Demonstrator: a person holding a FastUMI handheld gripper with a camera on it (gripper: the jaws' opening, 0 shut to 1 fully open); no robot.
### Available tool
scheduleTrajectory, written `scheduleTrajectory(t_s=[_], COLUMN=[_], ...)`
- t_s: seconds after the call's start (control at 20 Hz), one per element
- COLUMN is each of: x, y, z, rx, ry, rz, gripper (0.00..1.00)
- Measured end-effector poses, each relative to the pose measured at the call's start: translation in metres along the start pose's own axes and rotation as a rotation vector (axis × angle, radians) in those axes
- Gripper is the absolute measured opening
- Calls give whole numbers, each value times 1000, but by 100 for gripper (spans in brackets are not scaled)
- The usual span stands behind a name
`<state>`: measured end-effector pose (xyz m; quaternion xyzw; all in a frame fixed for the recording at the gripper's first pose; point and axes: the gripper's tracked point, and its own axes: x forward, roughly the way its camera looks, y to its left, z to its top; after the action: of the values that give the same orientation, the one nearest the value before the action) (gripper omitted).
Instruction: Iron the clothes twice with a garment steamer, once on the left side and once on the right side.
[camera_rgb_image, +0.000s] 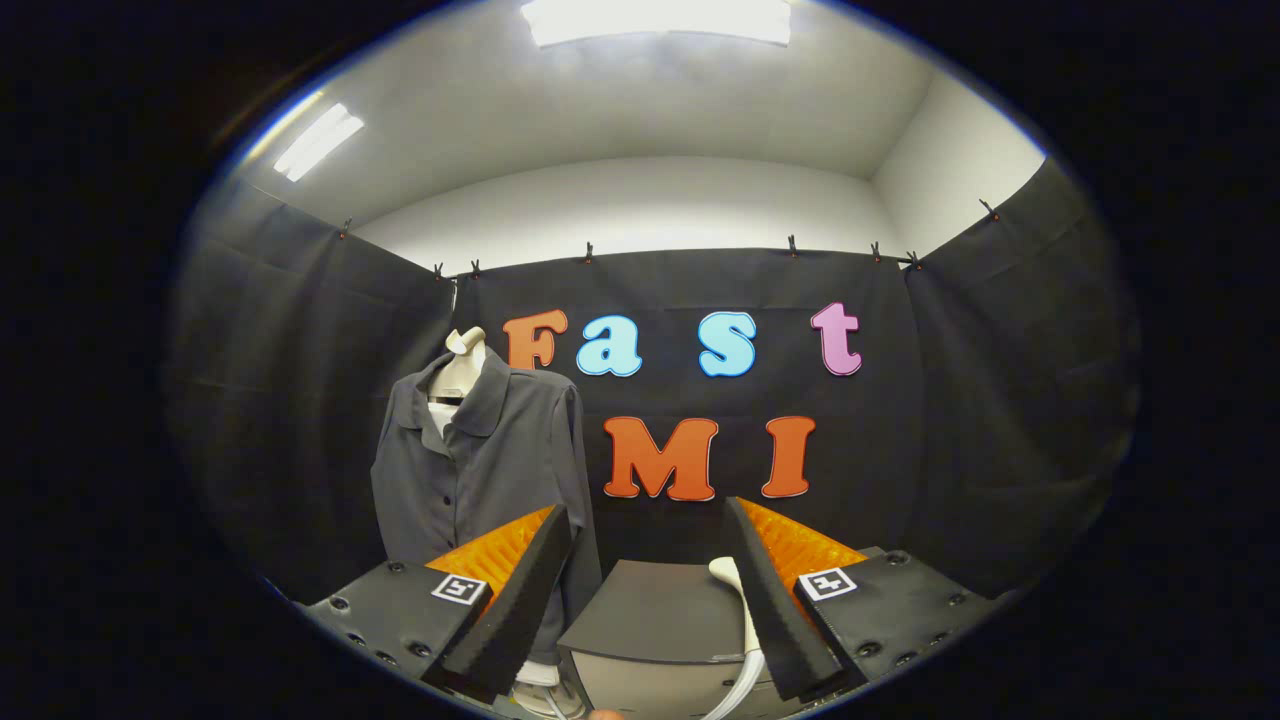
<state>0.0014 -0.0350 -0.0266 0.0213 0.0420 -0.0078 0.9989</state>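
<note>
A dark grey button-up shirt (480, 460) hangs on a pale mannequin torso (462, 368) beyond my left finger. My gripper (648, 545) is open with nothing between its fingers. A white curved piece, which looks like the garment steamer's handle (738, 600) with its hose, rises just inside my right finger, partly hidden behind it. It stands beside a dark grey box (660, 610) that lies ahead of and below the fingers.
The black cloth wall (950, 420) closes the booth behind and on both sides. The mannequin's white base (540, 680) shows low by my left finger. The box top is flat and bare.
</note>
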Motion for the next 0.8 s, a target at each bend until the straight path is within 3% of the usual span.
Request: scheduleTrajectory(t_s=[0.25, 0.8], x=[28, 115], y=[-41, -122], z=[-38, -176], rx=[18, 109], ry=[104, 485], rz=[-91, -254], gripper=[97, 98])
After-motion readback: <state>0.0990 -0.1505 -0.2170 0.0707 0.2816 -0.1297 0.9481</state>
